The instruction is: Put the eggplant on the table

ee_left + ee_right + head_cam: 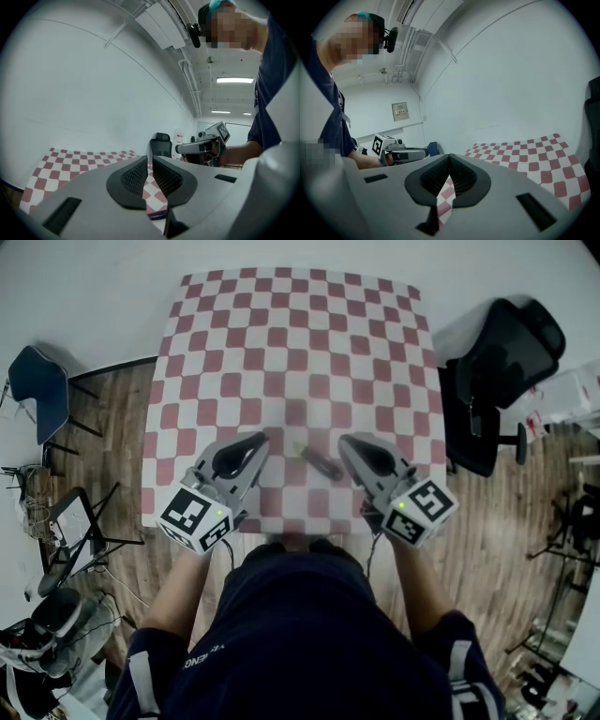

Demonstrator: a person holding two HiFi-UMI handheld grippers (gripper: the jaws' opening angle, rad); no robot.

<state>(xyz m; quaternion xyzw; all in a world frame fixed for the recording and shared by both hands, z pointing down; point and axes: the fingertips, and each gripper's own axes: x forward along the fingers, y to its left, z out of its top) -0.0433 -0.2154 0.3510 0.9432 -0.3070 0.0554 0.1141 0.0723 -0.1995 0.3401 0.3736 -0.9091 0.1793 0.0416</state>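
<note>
Above table [281,334], left hand-held gripper [259,439] and right hand-held gripper [345,441] are closed, empty.

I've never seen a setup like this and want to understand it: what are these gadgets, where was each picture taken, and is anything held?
A person carries a clamp tool in each hand. One picture looks down from a camera on their head; the others come from cameras on the left hand-held gripper and the right hand-held gripper. A small eggplant lies on the checkered table between them. Both have their jaws together and hold nothing.
</note>
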